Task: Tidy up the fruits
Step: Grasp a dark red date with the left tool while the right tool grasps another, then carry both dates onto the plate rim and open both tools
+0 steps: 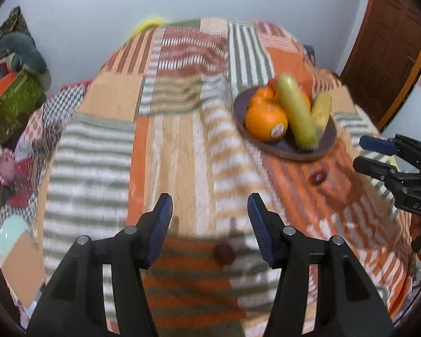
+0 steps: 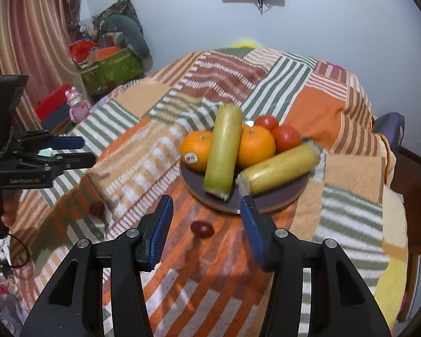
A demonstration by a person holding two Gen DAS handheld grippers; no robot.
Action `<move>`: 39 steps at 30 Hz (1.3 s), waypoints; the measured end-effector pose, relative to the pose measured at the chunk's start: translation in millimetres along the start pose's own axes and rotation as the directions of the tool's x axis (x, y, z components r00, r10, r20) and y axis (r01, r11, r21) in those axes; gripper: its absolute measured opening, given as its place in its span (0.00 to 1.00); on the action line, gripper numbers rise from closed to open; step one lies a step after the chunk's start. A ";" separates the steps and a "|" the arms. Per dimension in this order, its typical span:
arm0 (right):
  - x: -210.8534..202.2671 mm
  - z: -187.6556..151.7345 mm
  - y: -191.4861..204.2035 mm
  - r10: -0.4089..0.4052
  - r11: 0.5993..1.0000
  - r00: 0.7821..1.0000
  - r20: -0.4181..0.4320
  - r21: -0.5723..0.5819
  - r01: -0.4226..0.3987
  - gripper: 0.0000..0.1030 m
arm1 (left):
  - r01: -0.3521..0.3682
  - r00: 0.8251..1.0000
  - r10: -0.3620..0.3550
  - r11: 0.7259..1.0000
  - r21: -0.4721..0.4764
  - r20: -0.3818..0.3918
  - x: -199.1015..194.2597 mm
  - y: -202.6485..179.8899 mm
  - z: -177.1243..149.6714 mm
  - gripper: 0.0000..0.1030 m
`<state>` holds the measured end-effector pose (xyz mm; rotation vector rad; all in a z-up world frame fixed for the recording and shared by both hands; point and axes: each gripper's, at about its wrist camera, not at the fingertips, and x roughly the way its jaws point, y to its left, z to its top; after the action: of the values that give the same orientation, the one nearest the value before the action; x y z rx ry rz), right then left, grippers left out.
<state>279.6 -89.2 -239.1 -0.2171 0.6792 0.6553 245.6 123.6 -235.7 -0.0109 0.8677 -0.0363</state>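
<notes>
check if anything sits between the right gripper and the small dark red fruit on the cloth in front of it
Nothing visible does. The dark red fruit lies alone on bare cloth just ahead of the open, empty right gripper.

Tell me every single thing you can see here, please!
plate: one, dark, on the patchwork cloth
oranges: two, orange, on the plate
long fruits: two, yellow-green, lying over the oranges
tomatoes: two, red, back of the plate
small dark fruits: two, dark red, on the cloth before the plate
patchwork cloth: one, orange, green, white, over the table
green box: one, by the wall
pink toy: one, beside the table
left gripper: jaws open, empty
right gripper: jaws open, empty
</notes>
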 end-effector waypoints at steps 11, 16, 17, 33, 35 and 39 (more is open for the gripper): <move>34.1 -20.6 2.7 0.024 0.999 0.993 -0.116 -0.019 -0.026 0.45 | 0.015 0.998 -0.010 0.997 0.074 -0.066 23.5 -21.5 -40.2 0.52; 46.3 -21.7 3.1 0.030 0.999 0.991 -0.132 -0.008 -0.031 0.44 | 0.027 0.996 -0.023 0.998 0.058 -0.081 31.9 -17.1 -43.3 0.37; 48.5 -21.8 4.5 0.032 0.999 0.990 -0.138 -0.012 -0.034 0.43 | 0.031 0.996 -0.027 0.998 0.056 -0.079 32.5 -16.2 -43.9 0.34; 48.5 -21.6 3.8 0.031 0.999 0.990 -0.137 -0.010 -0.032 0.21 | 0.031 0.998 -0.028 0.999 0.038 -0.064 26.7 -11.6 -42.2 0.18; 41.0 -20.2 3.9 0.038 0.999 0.992 -0.120 -0.007 -0.039 0.21 | 0.032 0.998 -0.030 0.999 0.041 -0.053 21.2 -13.4 -38.8 0.18; 23.0 -16.1 2.4 0.023 1.000 0.997 -0.072 -0.016 -0.025 0.21 | 0.039 0.999 -0.038 0.998 0.051 -0.016 10.2 -21.3 -24.5 0.18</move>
<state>283.5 -82.4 -266.1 -0.2491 0.7464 0.6788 232.9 102.1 -258.8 0.0213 0.8817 -0.0946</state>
